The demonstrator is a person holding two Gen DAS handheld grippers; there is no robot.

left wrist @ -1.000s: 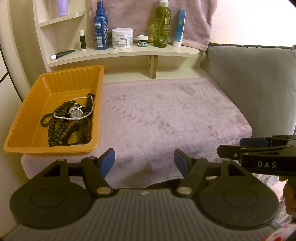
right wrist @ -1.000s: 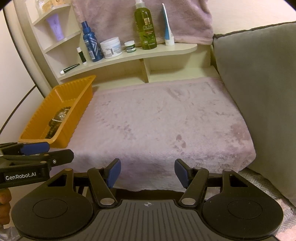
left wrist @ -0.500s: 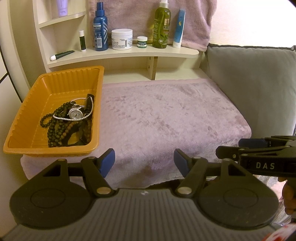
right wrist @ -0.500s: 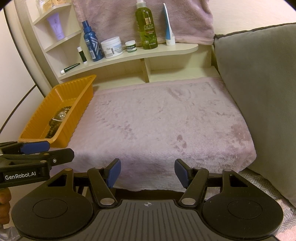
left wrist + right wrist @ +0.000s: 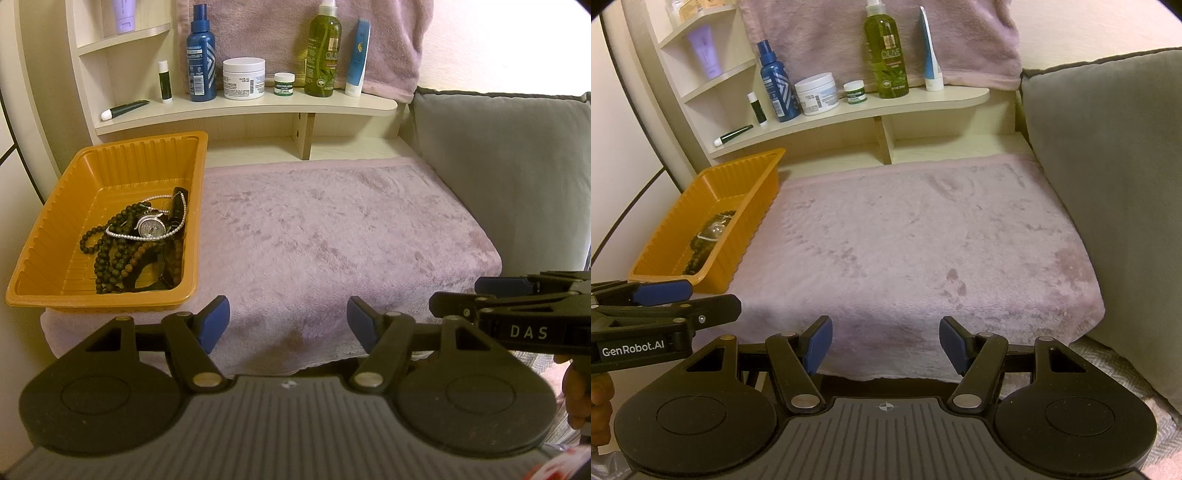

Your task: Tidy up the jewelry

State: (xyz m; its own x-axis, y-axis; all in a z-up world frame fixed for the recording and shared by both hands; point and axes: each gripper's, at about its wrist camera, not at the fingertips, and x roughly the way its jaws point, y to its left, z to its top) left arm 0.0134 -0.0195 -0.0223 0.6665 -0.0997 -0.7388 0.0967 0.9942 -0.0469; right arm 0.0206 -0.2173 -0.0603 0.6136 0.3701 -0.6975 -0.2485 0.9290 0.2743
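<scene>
The tangled jewelry (image 5: 142, 242) lies in the orange tray (image 5: 55, 236) at far left, well apart from the empty, spread left claw (image 5: 288, 325) and right claw (image 5: 885, 345).

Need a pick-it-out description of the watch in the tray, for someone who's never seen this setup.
Find the orange ribbed plastic tray at the left edge of the pink plush cloth, below the pale wooden shelf of toiletries. In its near right corner lies a jewelry tangle. The silver round-faced wristwatch sits on top, ringed by a white pearl strand; everything else is dark beads.
</scene>
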